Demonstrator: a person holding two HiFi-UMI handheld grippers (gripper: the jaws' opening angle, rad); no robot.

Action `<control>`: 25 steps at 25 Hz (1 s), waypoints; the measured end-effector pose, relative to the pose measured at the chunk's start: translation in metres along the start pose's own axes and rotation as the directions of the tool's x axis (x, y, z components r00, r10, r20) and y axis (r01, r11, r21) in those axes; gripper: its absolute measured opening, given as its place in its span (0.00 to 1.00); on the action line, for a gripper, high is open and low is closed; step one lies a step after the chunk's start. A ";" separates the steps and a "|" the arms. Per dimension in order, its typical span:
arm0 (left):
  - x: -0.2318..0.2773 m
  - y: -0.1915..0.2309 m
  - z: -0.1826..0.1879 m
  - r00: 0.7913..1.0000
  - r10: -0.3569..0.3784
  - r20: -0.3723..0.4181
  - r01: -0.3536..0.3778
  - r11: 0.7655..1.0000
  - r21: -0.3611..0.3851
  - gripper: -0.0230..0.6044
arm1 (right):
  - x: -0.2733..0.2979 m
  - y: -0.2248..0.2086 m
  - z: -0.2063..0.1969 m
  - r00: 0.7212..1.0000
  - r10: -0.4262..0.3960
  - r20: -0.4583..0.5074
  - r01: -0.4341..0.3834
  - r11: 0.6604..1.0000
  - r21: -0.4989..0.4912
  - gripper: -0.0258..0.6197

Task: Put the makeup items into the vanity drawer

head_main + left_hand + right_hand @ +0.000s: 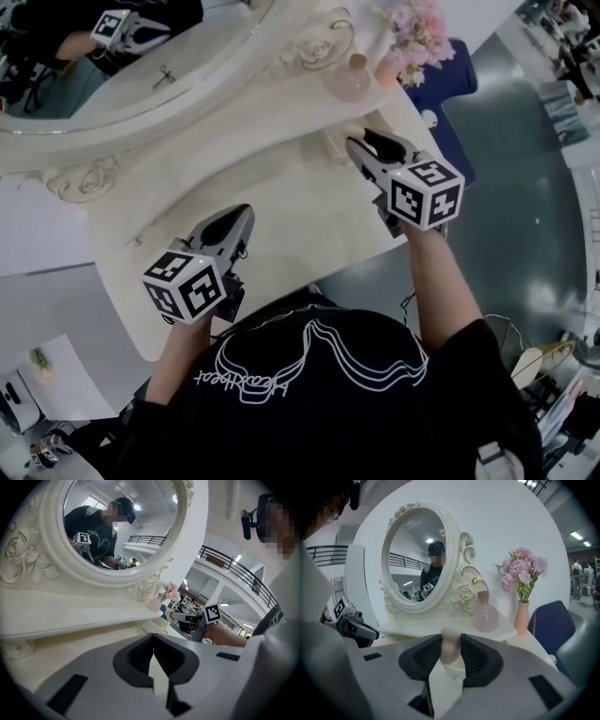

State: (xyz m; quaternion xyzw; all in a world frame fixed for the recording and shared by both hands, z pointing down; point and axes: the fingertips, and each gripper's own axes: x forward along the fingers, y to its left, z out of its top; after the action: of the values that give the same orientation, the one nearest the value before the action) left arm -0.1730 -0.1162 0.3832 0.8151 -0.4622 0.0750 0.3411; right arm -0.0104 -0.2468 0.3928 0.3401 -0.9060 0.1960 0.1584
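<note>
My right gripper (362, 142) hangs over the back right of the cream vanity top (281, 220), just in front of the raised shelf. It is shut on a small beige makeup item with a rounded top (451, 641), which stands upright between the black pads. My left gripper (244, 216) is over the front left of the top; its jaws meet with nothing between them (153, 657). A small cream open box, possibly the pulled-out drawer (157, 626), sits under the shelf edge next to the right gripper (187, 620).
An oval mirror in a carved cream frame (122, 66) stands at the back. On the shelf are a pink round bottle (485, 616) and a pink vase with pink flowers (521, 616). A dark blue chair (459, 84) stands at the vanity's right end.
</note>
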 end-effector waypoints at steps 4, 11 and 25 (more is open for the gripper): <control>0.001 0.011 -0.004 1.000 0.008 -0.015 -0.008 1.000 -0.015 0.04 | 0.015 -0.019 -0.011 0.996 -0.057 -0.068 0.052 0.996 -0.078 0.25; 0.006 0.022 -0.011 0.999 0.013 -0.037 -0.014 0.999 -0.028 0.04 | 0.031 -0.037 -0.031 0.980 -0.112 -0.167 0.089 0.986 -0.141 0.28; 0.003 0.023 -0.014 0.999 0.030 -0.034 -0.031 0.999 -0.031 0.04 | 0.035 -0.035 -0.043 0.980 -0.085 -0.179 0.071 0.994 -0.081 0.49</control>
State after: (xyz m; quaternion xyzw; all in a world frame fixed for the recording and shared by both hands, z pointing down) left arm -0.1871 -0.1177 0.4065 0.8012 -0.4699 0.0865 0.3603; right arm -0.0047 -0.2703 0.4539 0.3499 -0.8803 0.1861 0.2609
